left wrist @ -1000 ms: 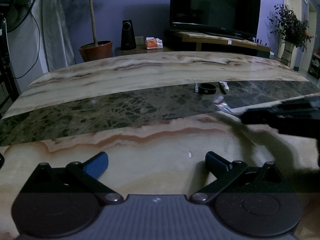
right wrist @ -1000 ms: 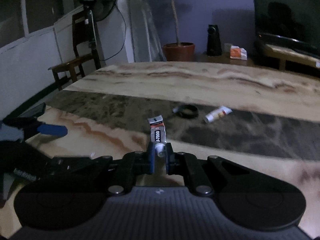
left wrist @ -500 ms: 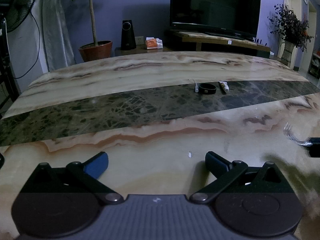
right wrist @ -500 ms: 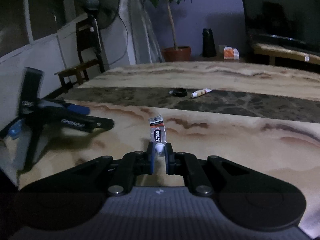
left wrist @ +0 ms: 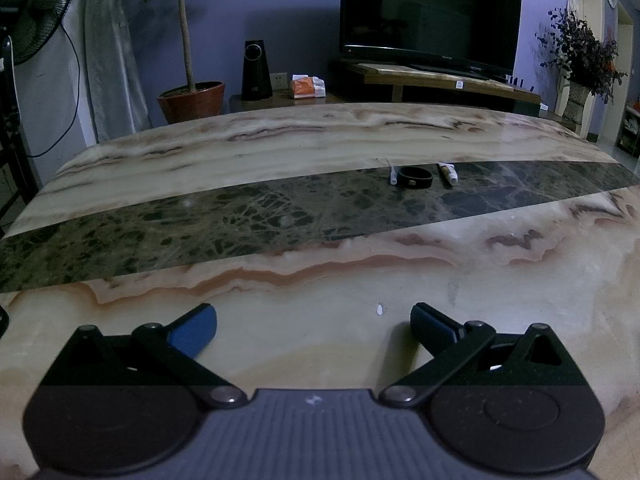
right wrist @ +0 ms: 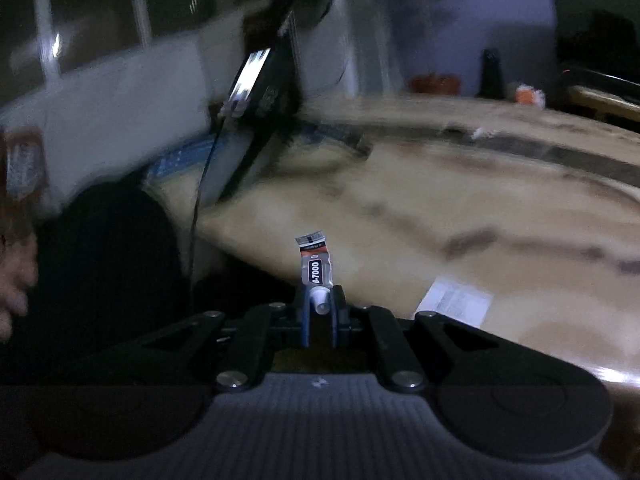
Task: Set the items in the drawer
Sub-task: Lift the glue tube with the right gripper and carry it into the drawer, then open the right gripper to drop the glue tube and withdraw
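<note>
My right gripper [right wrist: 320, 300] is shut on a small glue tube [right wrist: 316, 264], gripped at its white cap so the labelled body stands up above the pads, over the near edge of the marble table [right wrist: 440, 208]. That view is blurred by motion. My left gripper [left wrist: 314, 320] rests open just above the table [left wrist: 320, 280], nothing between its blue pads. Far out on the dark marble band lie a black ring [left wrist: 416, 178], a white tube [left wrist: 448, 173] and a small white piece [left wrist: 394, 178]. No drawer shows in either view.
In the right wrist view the other hand-held gripper [right wrist: 256, 92] rises at the left with a cable, beside a dark sleeve [right wrist: 112, 264] and a hand [right wrist: 14, 280]. A white paper label [right wrist: 456, 306] lies on the table. A fan, potted plant and TV stand behind.
My right gripper swung left and back toward the table's near edge, still holding the tube; it left the left wrist view. The left gripper stayed still and open.
</note>
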Demonstrator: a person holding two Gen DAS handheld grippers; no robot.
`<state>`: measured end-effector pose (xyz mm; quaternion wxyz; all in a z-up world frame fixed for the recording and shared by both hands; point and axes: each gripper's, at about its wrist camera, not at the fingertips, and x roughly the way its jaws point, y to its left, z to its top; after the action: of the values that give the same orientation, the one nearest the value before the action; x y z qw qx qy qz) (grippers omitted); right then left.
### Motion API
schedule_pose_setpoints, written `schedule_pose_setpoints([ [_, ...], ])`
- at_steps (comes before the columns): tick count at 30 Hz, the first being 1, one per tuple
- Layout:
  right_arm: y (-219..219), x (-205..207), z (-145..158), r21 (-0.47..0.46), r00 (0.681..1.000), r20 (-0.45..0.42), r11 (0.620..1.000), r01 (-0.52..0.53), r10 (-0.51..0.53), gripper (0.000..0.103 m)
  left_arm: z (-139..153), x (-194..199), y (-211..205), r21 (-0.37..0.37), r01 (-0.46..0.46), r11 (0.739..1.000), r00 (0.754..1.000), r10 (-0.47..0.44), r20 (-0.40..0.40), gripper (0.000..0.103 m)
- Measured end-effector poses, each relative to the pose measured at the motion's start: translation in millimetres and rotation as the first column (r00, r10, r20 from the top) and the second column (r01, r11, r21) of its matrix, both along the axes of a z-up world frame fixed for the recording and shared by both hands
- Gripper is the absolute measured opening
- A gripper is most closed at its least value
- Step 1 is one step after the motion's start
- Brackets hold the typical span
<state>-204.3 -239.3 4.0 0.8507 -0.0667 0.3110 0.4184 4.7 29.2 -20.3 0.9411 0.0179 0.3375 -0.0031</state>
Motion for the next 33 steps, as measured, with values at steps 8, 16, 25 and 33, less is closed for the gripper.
schedule_pose_setpoints([
  [8,34.4,6.2,-51.6,-0.259,0.998,-0.069,0.966,-0.017,-0.001,0.012,0.0,0.0,0.0,0.0,0.0,1.0,1.0,0.0,0.0,0.103],
  [16,56.9,23.0,-107.6,-0.364,0.982,-0.183,0.931,-0.02,-0.05,0.012,0.0,0.0,0.0,0.0,0.0,1.0,1.0,0.0,0.0,0.103],
  [25,57.1,28.9,-131.1,-0.384,0.968,-0.229,0.923,0.009,-0.105,0.012,0.0,0.0,0.1,0.0,0.0,1.0,1.0,0.0,0.0,0.103],
  [33,56.6,29.1,-126.9,-0.405,0.974,-0.199,0.914,0.02,-0.109,0.013,0.0,0.0,0.0,0.0,0.0,1.0,1.0,0.0,0.0,0.103],
])
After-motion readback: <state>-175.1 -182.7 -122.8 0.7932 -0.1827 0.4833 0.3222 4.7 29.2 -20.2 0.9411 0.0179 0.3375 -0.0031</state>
